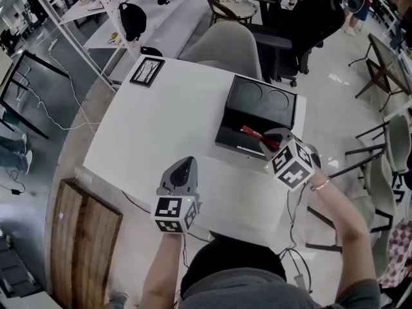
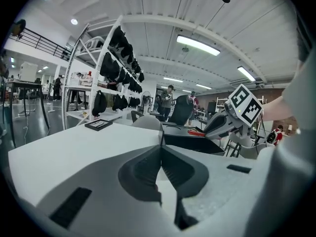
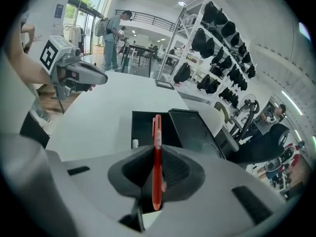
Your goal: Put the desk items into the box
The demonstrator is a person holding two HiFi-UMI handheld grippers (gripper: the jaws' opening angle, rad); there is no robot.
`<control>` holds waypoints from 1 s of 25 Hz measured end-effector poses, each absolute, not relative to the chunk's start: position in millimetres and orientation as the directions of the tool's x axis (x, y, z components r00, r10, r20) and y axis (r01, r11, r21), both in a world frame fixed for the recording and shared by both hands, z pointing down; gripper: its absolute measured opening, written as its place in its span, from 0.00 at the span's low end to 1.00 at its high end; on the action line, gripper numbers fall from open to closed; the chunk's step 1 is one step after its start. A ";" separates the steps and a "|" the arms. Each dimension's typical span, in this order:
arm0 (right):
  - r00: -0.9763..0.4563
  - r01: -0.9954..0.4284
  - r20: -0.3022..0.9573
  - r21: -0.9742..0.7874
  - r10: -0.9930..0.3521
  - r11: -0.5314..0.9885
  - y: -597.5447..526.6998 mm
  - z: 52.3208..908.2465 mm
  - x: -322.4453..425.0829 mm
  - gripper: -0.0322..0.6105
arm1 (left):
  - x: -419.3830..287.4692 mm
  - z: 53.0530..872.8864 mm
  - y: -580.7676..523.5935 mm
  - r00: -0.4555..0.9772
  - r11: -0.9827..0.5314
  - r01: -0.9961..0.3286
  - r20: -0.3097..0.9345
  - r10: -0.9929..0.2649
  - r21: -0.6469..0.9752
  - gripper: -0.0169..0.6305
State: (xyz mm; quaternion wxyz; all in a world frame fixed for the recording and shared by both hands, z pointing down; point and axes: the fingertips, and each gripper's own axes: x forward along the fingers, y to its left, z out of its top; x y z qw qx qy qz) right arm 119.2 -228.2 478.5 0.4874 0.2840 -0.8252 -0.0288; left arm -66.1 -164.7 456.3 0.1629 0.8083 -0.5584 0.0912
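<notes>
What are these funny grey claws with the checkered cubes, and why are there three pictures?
A person holds a grey two-jaw grabbing tool in each hand; the patterned cubes are part of the tools. One picture comes from a camera on the person's head, looking down. The other two come from cameras riding on each tool. The left gripper is shut and holds nothing. The right gripper pinches a thin red pen over an open black box on the white table. A flat black frame lies at the table's far corner.
</notes>
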 end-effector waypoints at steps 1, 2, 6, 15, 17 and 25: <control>-0.365 -0.426 0.793 0.323 -0.487 0.845 -229.8 481.5 116.9 0.13 | -66.7 457.5 -166.3 0.358 -0.321 -0.933 0.332 -0.873 0.162 0.04; -0.366 -0.411 0.799 0.321 -0.477 0.853 -231.1 484.5 114.4 0.13 | -67.2 458.9 -167.8 0.357 -0.319 -0.933 0.334 -0.872 0.163 0.04; -0.370 -0.356 0.822 0.305 -0.433 0.883 -235.4 496.6 104.2 0.13 | -68.7 465.5 -170.5 0.348 -0.307 -0.936 0.350 -0.870 0.170 0.04; -0.380 -0.269 0.857 0.257 -0.348 0.928 -243.3 525.8 91.7 0.13 | -81.3 476.2 -175.7 0.302 -0.254 -0.951 0.371 -0.878 0.175 0.04; -0.386 -0.258 0.865 0.233 -0.321 0.938 -244.0 532.0 88.2 0.13 | -86.9 476.4 -177.3 0.291 -0.242 -0.955 0.374 -0.880 0.172 0.04; -0.357 -0.195 0.899 0.193 -0.253 0.961 -243.7 554.8 84.4 0.13 | -92.6 480.5 -177.9 0.271 -0.218 -0.960 0.382 -0.884 0.176 0.04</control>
